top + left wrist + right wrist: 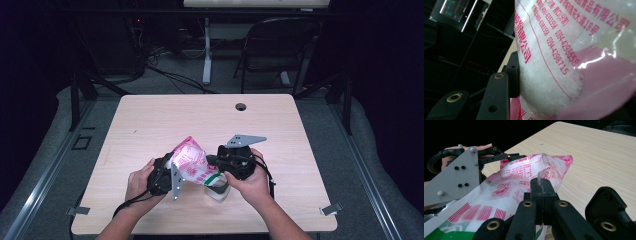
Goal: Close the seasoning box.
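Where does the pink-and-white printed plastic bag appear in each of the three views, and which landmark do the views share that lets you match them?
High view: the bag sits low centre, between the two grippers, above the wooden table.
Left gripper view: it takes up the right side, white grains inside, pressed against a black jaw.
Right gripper view: it lies left of centre, a corner of film pinched by the shut jaws.
Shared landmark: the bag's red print.

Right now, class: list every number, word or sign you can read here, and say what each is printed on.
"400-6351558": on the clear bag of white grains, in red.
"400-6381558": same bag, the line below.
"0394-4298558": same bag.
"0394-4298715": same bag.
"18": same bag, near its top edge, amid red Chinese characters that I cannot read with confidence.
Right gripper view: red print and bars on the bag, too small to read.
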Motion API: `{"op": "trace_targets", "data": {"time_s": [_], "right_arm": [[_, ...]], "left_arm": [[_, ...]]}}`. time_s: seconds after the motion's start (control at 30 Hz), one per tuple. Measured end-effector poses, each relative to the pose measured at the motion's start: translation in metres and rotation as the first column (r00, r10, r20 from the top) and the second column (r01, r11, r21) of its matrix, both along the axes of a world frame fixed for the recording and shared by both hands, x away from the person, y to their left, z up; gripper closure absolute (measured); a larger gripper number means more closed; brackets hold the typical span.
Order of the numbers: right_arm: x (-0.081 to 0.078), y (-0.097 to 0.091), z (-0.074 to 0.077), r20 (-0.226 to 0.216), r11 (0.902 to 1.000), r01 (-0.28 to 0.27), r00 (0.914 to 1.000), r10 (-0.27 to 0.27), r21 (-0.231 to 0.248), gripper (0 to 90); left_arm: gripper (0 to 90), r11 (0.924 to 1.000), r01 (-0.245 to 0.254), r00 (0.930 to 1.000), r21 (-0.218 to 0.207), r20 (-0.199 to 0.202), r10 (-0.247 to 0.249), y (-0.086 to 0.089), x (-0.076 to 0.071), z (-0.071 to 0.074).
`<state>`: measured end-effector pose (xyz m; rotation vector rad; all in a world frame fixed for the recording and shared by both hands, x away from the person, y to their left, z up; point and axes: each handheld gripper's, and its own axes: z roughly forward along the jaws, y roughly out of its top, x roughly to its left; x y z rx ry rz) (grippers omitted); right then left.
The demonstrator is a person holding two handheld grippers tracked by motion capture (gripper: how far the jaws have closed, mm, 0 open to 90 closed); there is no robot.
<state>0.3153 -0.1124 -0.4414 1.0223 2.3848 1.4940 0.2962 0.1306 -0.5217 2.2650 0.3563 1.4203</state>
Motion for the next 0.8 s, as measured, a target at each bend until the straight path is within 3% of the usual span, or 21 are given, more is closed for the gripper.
{"op": "trace_targets", "data": {"time_s": [0.2,0.3,0.47,0.5,0.6,0.8], "right_arm": [[-0.003,-0.003,-0.003,0.005,1.0000,0.002,1.0000,-0.002,-0.001,90.0],[-0.001,-0.005,-0.002,-0.001,0.9999,0.002,1.0000,-0.002,0.017,90.0],[0.000,-0.007,-0.002,0.002,0.9993,0.002,1.0000,-0.002,0.037,90.0],[0.000,-0.007,-0.002,0.002,0.9993,0.001,1.0000,-0.001,0.038,90.0],[-0.001,-0.007,-0.002,0.000,0.9993,-0.003,1.0000,0.003,0.038,90.0],[0.000,-0.007,-0.004,-0.004,0.9990,-0.004,1.0000,0.004,0.044,90.0]], "left_arm": [[61.6,0.9998,0.011,0.9995,0.014,0.029,-0.012,-0.003,0.001,-0.001],[61.6,0.9996,0.023,0.9996,0.018,0.016,-0.023,-0.003,0.003,0.003],[61.7,0.9964,0.040,0.9991,0.074,0.009,-0.040,-0.001,0.003,0.012],[61.8,0.9968,0.046,0.9988,0.065,0.010,-0.047,-0.001,0.003,0.012],[61.8,0.9890,0.046,0.9988,0.141,0.011,-0.048,0.001,0.002,0.018],[62.0,0.9773,0.052,0.9975,0.206,0.036,-0.060,0.001,0.003,0.024]]}}
